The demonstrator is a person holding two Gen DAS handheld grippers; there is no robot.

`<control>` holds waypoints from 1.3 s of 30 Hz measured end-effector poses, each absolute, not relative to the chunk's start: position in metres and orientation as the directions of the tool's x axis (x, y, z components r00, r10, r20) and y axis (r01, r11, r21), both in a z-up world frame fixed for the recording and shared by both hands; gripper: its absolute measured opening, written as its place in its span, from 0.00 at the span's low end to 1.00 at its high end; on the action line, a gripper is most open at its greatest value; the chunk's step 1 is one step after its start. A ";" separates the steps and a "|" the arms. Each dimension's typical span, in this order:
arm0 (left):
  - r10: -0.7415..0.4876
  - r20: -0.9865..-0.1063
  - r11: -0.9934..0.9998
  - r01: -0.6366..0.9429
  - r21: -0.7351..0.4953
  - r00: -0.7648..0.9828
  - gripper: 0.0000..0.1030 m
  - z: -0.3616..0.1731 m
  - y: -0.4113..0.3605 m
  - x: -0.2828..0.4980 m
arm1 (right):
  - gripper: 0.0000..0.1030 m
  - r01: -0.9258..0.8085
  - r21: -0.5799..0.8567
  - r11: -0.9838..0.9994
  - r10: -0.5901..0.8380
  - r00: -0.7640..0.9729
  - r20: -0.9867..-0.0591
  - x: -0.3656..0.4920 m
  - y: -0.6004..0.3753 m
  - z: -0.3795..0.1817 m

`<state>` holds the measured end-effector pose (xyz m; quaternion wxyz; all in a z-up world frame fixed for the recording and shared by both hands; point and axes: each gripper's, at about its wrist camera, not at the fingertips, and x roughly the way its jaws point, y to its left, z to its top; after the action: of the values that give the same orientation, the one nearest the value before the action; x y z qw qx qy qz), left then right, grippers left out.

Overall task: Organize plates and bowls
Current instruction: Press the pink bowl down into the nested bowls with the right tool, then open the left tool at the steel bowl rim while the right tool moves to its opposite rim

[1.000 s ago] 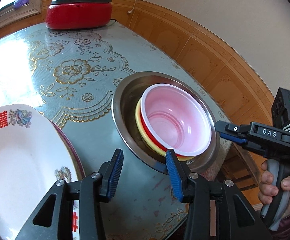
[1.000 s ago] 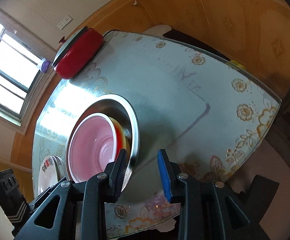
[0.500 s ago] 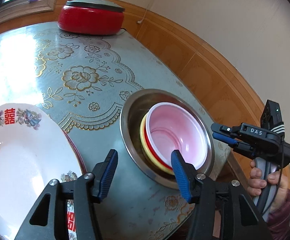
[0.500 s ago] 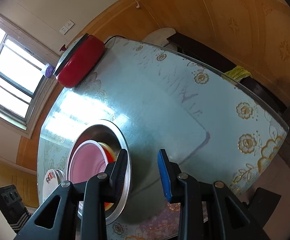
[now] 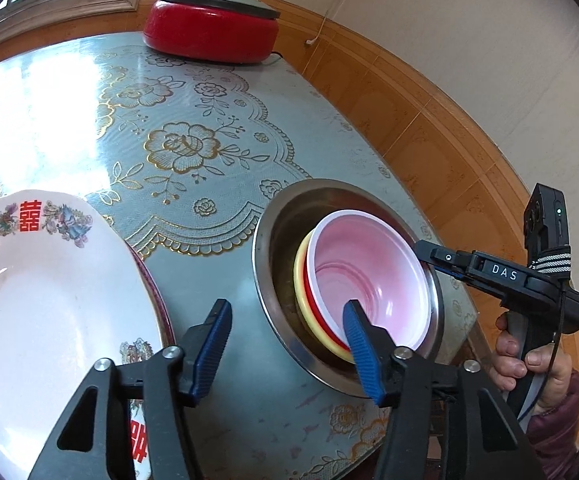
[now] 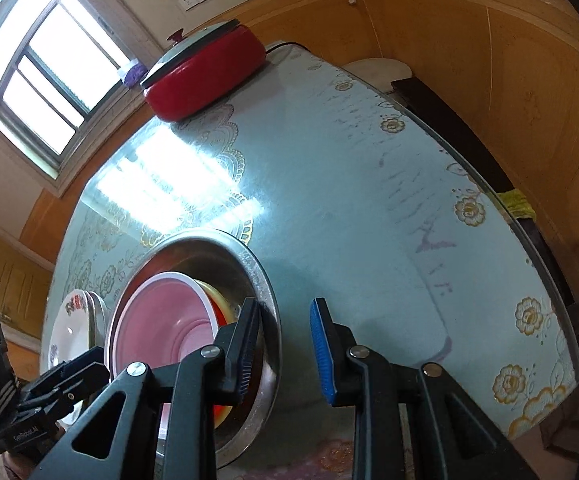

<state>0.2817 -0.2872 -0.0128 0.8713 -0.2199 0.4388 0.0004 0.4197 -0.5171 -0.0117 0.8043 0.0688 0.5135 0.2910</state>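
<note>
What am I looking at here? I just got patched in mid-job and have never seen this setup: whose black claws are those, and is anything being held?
There is no robot arm. A person holds a two-finger tool in each hand, and each tool carries a fisheye camera looking out along its blue-padded fingers. One picture looks from the left tool; it also shows the right tool and the person's hand. The other looks from the right tool.

On the flowered table sit a steel bowl nesting yellow, red and pink bowls, a stack of plates and a lidded red cooker.

Both tools are open and hold nothing. The right tool's fingers sit on either side of the steel bowl's rim.
</note>
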 end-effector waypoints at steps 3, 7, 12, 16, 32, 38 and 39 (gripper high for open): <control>-0.192 -0.769 0.903 -0.197 -0.381 0.610 0.40 -0.014 -0.289 0.282 | 0.25 -0.409 0.423 0.808 0.546 0.253 -0.798 0.423 -0.514 -0.017; -0.200 -0.768 0.902 -0.192 -0.387 0.608 0.37 -0.016 -0.291 0.282 | 0.23 -0.425 0.387 0.818 0.524 0.273 -0.807 0.423 -0.514 -0.020; -0.210 -0.771 0.904 -0.181 -0.388 0.602 0.31 -0.020 -0.298 0.286 | 0.14 -0.466 0.273 0.842 0.457 0.344 -0.820 0.420 -0.507 -0.011; -0.206 -0.773 0.903 -0.187 -0.386 0.600 0.29 -0.021 -0.299 0.287 | 0.14 -0.454 0.332 0.827 0.496 0.308 -0.812 0.427 -0.513 -0.014; -0.171 -0.801 0.926 -0.184 -0.330 0.574 0.21 -0.026 -0.309 0.303 | 0.17 -0.432 0.445 0.785 0.567 0.210 -0.797 0.439 -0.524 -0.031; -0.174 -0.799 0.927 -0.178 -0.330 0.576 0.21 -0.025 -0.311 0.302 | 0.17 -0.443 0.453 0.774 0.581 0.211 -0.786 0.440 -0.524 -0.032; -0.175 -0.800 0.930 -0.170 -0.326 0.574 0.21 -0.025 -0.311 0.302 | 0.17 -0.445 0.451 0.774 0.579 0.210 -0.788 0.440 -0.524 -0.031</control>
<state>0.3019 -0.3111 -0.0247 0.8672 -0.1873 0.4613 -0.0015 0.4403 -0.5236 -0.0313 0.7753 0.0628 0.5347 0.3303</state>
